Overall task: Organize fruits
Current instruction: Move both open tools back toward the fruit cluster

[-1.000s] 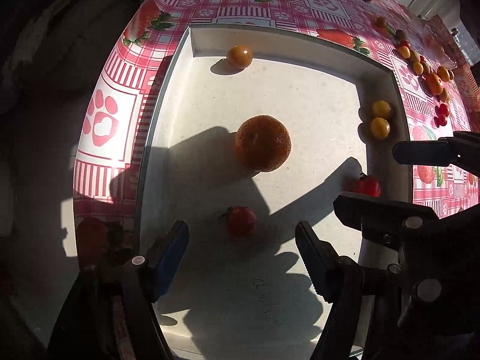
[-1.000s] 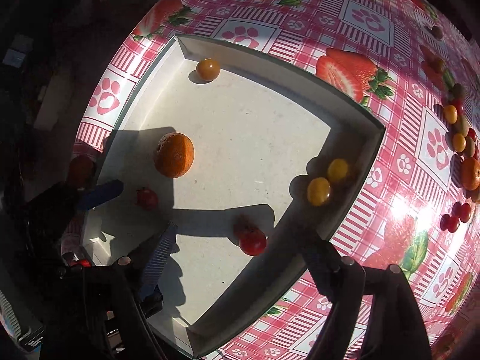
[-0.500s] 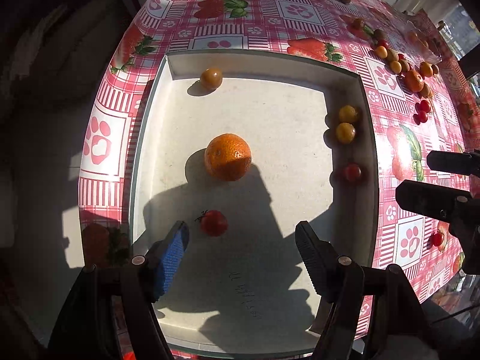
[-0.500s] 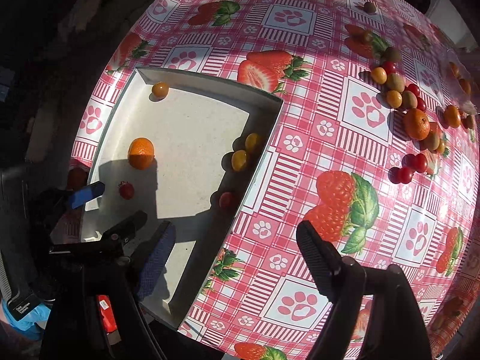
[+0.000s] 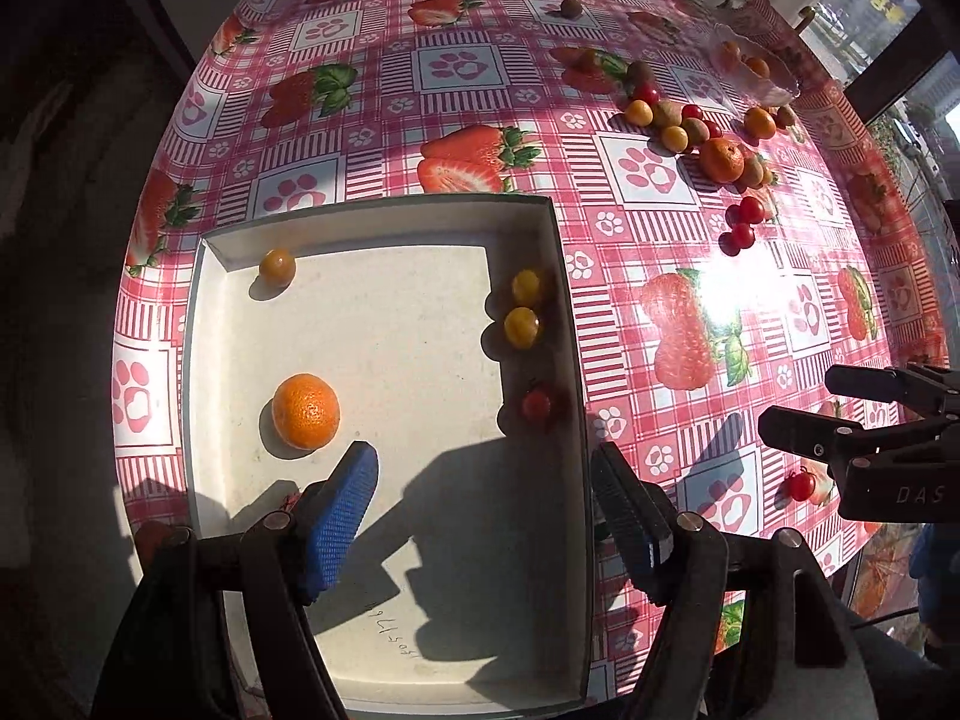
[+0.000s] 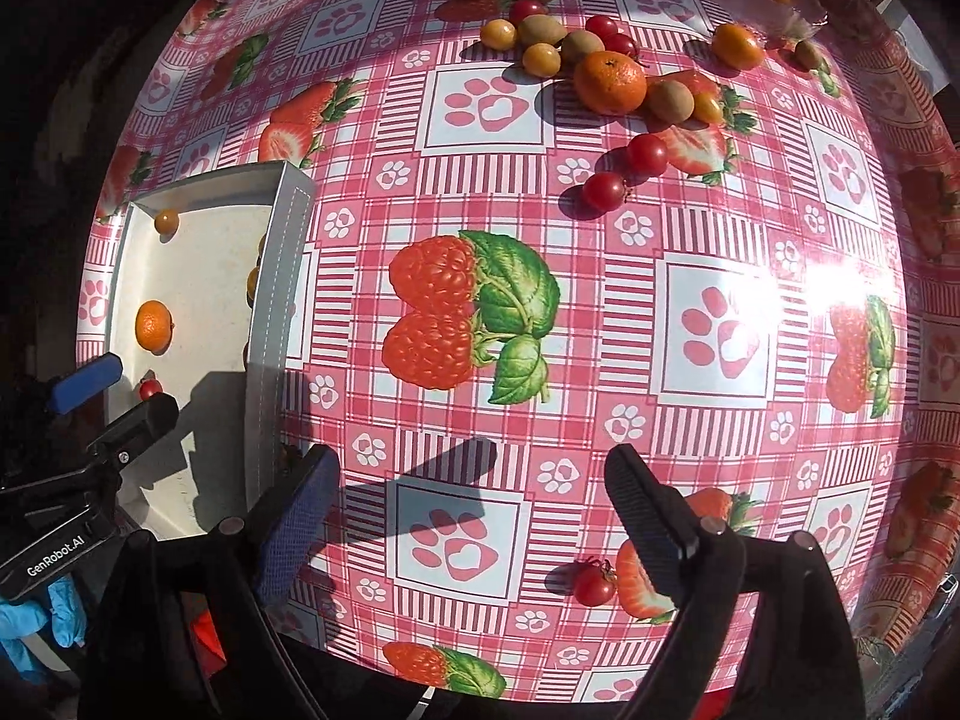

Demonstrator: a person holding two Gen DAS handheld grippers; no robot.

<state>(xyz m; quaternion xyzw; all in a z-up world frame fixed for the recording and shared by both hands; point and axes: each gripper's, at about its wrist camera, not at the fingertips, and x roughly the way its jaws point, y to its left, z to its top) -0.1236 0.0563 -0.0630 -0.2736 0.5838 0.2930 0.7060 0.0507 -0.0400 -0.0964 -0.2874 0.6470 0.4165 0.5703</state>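
Fruit in the tray (image 5: 384, 222) now counts one mandarin (image 5: 306, 411), three yellow cherry tomatoes (image 5: 523, 327) and two red ones; the red one by the right wall (image 5: 536, 403) lies where your right gripper hovered a second ago, so that delivery looks done. Since then you have swung the right gripper (image 6: 474, 516) clear of the tray and out over the tablecloth (image 6: 474, 192), its jaws opening with nothing between them. Your left gripper (image 5: 483, 507) has risen a little and drifted toward the tray's right wall; its jaws are spread and empty too, with the second red tomato (image 6: 150, 388) just behind the blue pad. For the task, this reads as one drop finished and the next pick beginning. The main pile (image 6: 606, 69) sits well apart at the far side: a second mandarin, yellow and red cherry tomatoes, small brownish fruits. One stray red tomato (image 6: 594, 583) lies just beside your right gripper's dark finger, likely the easiest next target. Its green stem end points up and to the right in the right wrist view; the body is nearly round, so it offers no real long axis and you can close from any side. The tray itself runs long from near to far in the left wrist view.
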